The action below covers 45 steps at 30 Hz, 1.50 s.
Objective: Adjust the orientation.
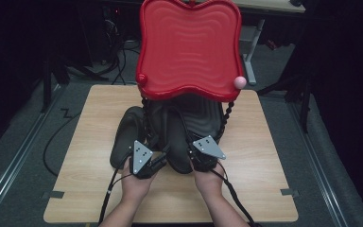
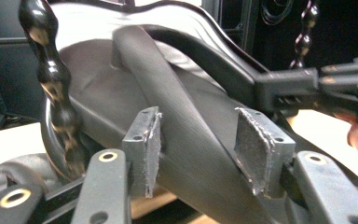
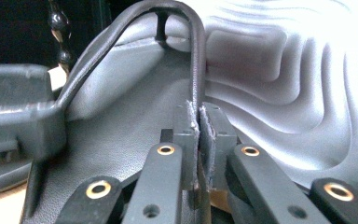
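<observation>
Two dark flip-flop sandals (image 1: 168, 135) are lying on the table (image 1: 264, 156) just beneath the red tray (image 1: 189, 47), toes toward it. The right gripper (image 3: 199, 116) is clenching the thin strap (image 3: 196, 60) of the sandal nearer that hand, probably to lift it. The left gripper (image 2: 198, 140) is straddling the other sandal's broad strap (image 2: 168, 98), its pads (image 2: 254, 149) released.

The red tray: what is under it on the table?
Under the red tray lies a dark grey bag with straps; beaded black rods hang from the tray's corners. The bag's far end is covered by the tray.
</observation>
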Motion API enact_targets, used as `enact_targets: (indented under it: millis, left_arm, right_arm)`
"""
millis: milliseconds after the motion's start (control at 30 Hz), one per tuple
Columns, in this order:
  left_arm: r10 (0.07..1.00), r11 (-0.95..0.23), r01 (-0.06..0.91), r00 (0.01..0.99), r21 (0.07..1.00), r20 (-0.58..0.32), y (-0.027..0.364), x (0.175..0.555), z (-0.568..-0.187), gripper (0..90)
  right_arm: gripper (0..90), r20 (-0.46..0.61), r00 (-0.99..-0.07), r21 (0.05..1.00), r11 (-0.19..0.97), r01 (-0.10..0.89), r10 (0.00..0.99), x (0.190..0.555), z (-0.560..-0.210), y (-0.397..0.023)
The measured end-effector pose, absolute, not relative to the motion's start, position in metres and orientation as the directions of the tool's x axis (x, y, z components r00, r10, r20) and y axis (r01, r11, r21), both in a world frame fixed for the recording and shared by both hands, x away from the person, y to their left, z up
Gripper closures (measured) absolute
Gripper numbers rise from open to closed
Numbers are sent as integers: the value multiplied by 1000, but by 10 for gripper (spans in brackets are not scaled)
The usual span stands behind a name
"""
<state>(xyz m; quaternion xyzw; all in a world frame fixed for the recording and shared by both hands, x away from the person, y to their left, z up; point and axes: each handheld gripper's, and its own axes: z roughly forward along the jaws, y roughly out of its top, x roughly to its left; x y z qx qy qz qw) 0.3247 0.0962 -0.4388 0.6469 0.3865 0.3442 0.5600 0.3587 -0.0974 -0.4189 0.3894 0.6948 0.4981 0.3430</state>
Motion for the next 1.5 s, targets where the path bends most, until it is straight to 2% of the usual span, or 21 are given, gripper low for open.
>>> enact_targets:
  millis: [133,167,300,433,467,567,633,700,800,867,1000,1133,1500]
  left_arm:
    - [893,-89,112,448,990,30,89,321,-444,511]
    - [899,-104,101,436,989,50,88,321,-444,557]
    - [904,-107,99,425,989,55,93,333,-440,642]
    - [914,-109,108,402,988,56,98,346,-434,678]
    - [916,-107,109,398,988,55,98,348,-433,680]
    - [917,-119,108,394,987,67,97,352,-431,685]
    - [917,-122,107,392,987,71,97,352,-431,687]
    - [917,-120,106,392,987,70,97,352,-431,688]
    - [919,-121,102,388,987,73,98,353,-431,697]
    - [919,-121,101,387,988,73,98,353,-431,697]
    - [922,-118,103,381,988,71,98,356,-429,701]
    - [923,-121,102,377,988,74,100,360,-428,710]
    - [927,-127,96,366,987,83,101,367,-425,709]
  right_arm:
    - [851,-99,-445,961,202,191,890,358,-416,-96]
    - [851,-98,-444,961,201,192,891,358,-416,-96]
    - [845,-84,-456,962,192,195,886,364,-417,-97]
    - [829,-81,-471,964,189,187,878,376,-415,-92]
    - [812,-74,-473,964,185,192,878,379,-414,-91]
    - [666,-55,-501,965,175,197,864,380,-410,-95]
    - [652,-57,-523,970,172,174,851,366,-410,-102]
    - [694,-73,-549,970,188,156,833,345,-415,-110]
    - [843,-67,-576,968,193,161,815,317,-427,-118]
    - [893,-66,-593,963,207,173,802,299,-440,-120]
    - [896,-98,-623,943,273,191,776,286,-460,-111]
    - [896,-128,-625,935,304,183,770,289,-468,-99]
    - [896,-114,-604,945,274,180,789,306,-465,-91]
